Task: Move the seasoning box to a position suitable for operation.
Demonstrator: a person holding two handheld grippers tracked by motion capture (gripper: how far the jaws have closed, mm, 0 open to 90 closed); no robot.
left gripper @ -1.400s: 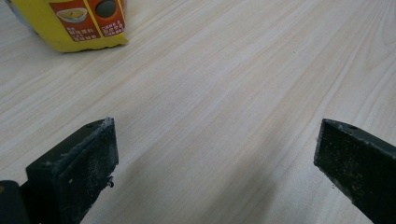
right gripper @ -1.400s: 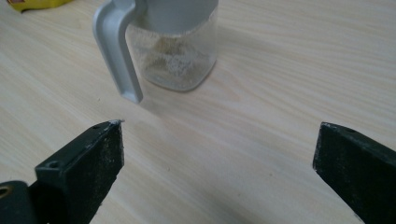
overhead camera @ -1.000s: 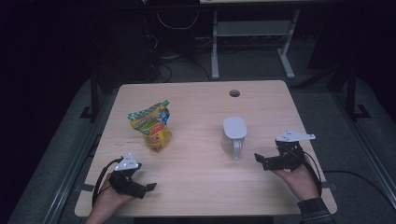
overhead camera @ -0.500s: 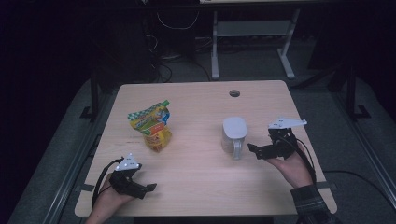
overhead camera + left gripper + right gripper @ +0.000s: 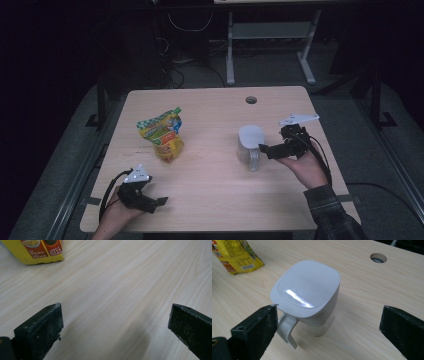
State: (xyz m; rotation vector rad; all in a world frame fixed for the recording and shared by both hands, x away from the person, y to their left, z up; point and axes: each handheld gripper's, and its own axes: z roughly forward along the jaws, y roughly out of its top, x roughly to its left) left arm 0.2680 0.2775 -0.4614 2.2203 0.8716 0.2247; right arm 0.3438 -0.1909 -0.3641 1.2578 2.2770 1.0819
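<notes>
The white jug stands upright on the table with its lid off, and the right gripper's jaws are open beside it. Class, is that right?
Not quite: the white jug has its lid on, closed flat, as the right gripper view shows. It does stand upright on the table, with the right gripper open beside it.

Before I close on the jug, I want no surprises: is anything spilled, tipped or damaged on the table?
Nothing stands out. The white lidded jug stands upright with its lid seated, the snack bag looks intact, and the wooden table looks dry. The right hand-held gripper is open beside the jug's handle.
</notes>
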